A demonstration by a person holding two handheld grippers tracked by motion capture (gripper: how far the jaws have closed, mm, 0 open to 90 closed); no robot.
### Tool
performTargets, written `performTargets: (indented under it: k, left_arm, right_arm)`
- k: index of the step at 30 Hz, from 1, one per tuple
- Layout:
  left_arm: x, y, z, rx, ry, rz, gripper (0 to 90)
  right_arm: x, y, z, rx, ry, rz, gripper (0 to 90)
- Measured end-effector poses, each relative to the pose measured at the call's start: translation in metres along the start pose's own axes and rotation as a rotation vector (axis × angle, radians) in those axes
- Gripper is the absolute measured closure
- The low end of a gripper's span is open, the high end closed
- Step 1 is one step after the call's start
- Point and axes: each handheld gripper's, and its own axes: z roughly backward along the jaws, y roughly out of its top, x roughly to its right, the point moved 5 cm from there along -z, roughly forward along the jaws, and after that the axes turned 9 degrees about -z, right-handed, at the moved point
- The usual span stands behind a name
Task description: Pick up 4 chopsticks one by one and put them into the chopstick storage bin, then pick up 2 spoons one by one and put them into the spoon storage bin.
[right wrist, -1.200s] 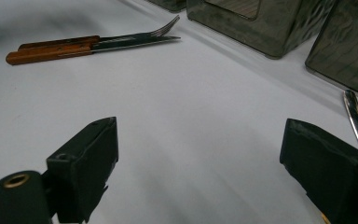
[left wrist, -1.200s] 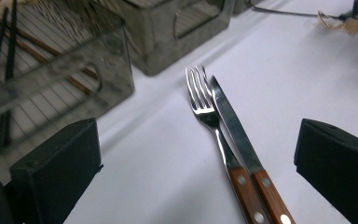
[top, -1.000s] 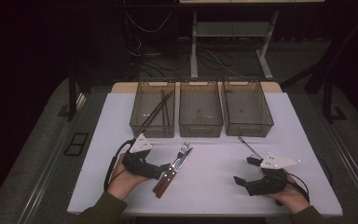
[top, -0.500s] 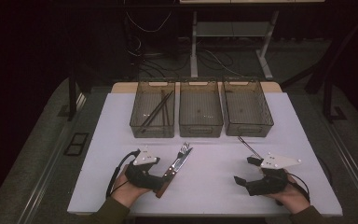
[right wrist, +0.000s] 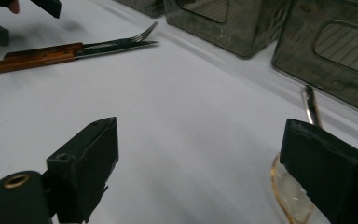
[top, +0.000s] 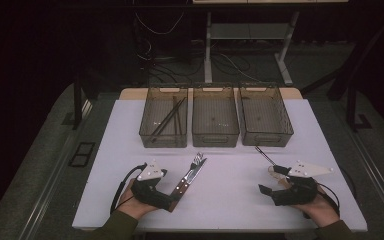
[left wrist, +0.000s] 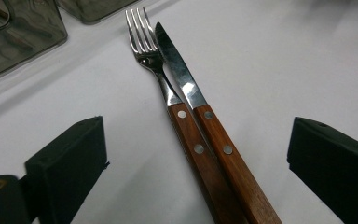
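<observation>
A fork (left wrist: pixel 142 32) and a knife (left wrist: pixel 179 70), both with wooden handles, lie side by side on the white table (top: pixel 230 200). In the high view they rest left of centre (top: pixel 190 176). My left gripper (left wrist: pixel 198 135) is open, and its jaws have just been opening. The two handles lie between the jaws without touching the pads. In the high view the left gripper (top: pixel 172 200) sits at the handle ends. My right gripper (top: pixel 270 180) stands open and holds nothing. Beside its right jaw lies a clear yellowish spoon (right wrist: pixel 286 196) with a dark handle (right wrist: pixel 310 105).
Three smoky clear bins stand in a row at the back. The left bin (top: pixel 145 131) holds dark chopsticks (top: pixel 167 119). The middle bin (top: pixel 215 140) and the right bin (top: pixel 287 131) hold nothing that I can make out. A cable trails from each gripper.
My left gripper has come down and back toward the near edge, to the handle ends of the fork and knife. The cutlery and the right gripper have stayed put.
</observation>
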Motion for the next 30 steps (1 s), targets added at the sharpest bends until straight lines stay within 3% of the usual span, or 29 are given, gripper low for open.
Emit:
performTargets:
  k: [10,17,30]
  left_arm:
    - [-0.006,-0.003,0.005,0.048,-0.011,-0.017,0.0]
    - [-0.012,-0.004,0.008,0.070,-0.020,-0.042,0.0]
    - [-0.020,-0.008,0.007,0.043,-0.014,-0.057,0.0]
  right_arm:
    - [0.015,0.002,0.011,-0.055,-0.071,0.045,11.8]
    - [0.022,-0.002,0.015,-0.118,-0.089,0.030,12.2]
    - [0.038,-0.019,0.031,-0.209,-0.141,-0.009,39.9]
